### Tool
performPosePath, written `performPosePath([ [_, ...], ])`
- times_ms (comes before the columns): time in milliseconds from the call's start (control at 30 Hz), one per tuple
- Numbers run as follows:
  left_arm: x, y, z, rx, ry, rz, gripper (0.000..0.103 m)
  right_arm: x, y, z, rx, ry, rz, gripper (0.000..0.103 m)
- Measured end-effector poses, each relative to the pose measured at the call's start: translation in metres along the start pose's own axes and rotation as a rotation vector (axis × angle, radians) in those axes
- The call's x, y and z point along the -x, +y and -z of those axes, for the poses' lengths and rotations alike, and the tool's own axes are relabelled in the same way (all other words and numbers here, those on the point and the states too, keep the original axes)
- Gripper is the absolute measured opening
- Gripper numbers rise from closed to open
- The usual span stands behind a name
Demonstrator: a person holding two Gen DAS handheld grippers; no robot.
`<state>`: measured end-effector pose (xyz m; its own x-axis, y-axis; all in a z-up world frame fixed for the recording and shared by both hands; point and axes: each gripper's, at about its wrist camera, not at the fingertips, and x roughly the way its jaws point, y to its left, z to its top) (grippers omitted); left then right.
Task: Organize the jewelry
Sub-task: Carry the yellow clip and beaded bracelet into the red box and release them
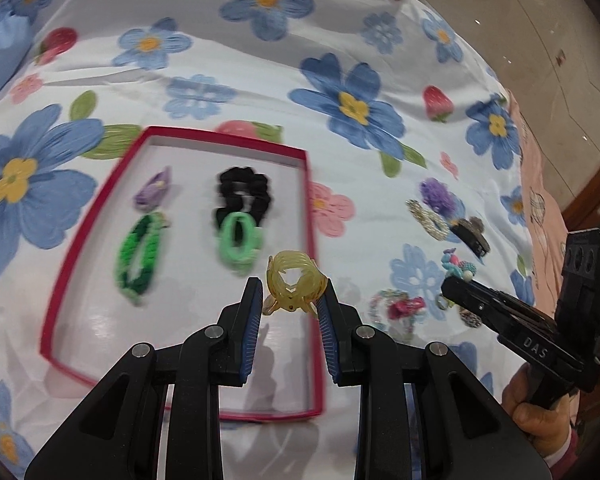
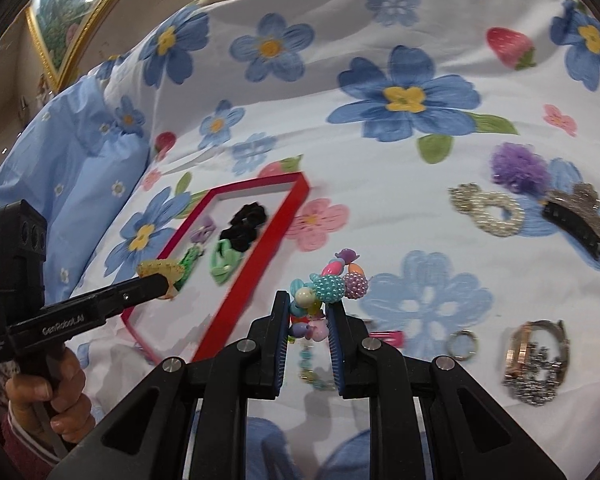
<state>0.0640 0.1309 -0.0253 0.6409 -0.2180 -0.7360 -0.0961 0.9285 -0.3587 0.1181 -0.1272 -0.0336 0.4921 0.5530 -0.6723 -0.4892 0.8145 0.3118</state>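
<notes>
My left gripper (image 1: 292, 288) is shut on a translucent yellow claw clip (image 1: 294, 280), held just above the right rim of a red-edged tray (image 1: 228, 142). Inside the tray lie a purple clip (image 1: 154, 192), a black scrunchie (image 1: 242, 192), a dark green hair tie (image 1: 138, 258) and a light green one (image 1: 238, 242). My right gripper (image 2: 308, 304) is shut on a colourful bead bracelet (image 2: 328, 286), lifted over the floral bedspread (image 2: 380, 160) to the right of the tray (image 2: 246, 276). Part of the bracelet hangs below the pads.
Loose on the bedspread right of the tray lie a purple pompom (image 2: 520, 170), a pearl ring piece (image 2: 488, 210), a glittery black claw clip (image 2: 576, 220), a watch (image 2: 536, 360), a small metal ring (image 2: 462, 344) and a pink clip (image 2: 388, 336). A blue pillow (image 2: 80, 168) lies at the left.
</notes>
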Motion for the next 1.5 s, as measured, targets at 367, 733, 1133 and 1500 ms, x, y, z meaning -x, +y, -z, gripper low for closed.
performPosePath([
  [367, 0.004, 0.043, -0.003, 0.051, -0.004, -0.047, 0.026, -0.026, 0.049, -0.010, 0.091, 0.033, -0.076, 0.018],
  [733, -0.011, 0.073, -0.009, 0.078, 0.032, -0.079, 0.026, -0.070, 0.088, -0.018, 0.157, 0.094, -0.146, 0.018],
  [1133, -0.046, 0.087, -0.022, 0.069, 0.073, -0.092, 0.026, -0.128, 0.100, -0.020, 0.188, 0.202, -0.164, 0.019],
  [1500, -0.062, 0.088, -0.021, 0.055, 0.104, -0.105, 0.026, -0.147, 0.097, -0.016, 0.192, 0.253, -0.150, 0.019],
])
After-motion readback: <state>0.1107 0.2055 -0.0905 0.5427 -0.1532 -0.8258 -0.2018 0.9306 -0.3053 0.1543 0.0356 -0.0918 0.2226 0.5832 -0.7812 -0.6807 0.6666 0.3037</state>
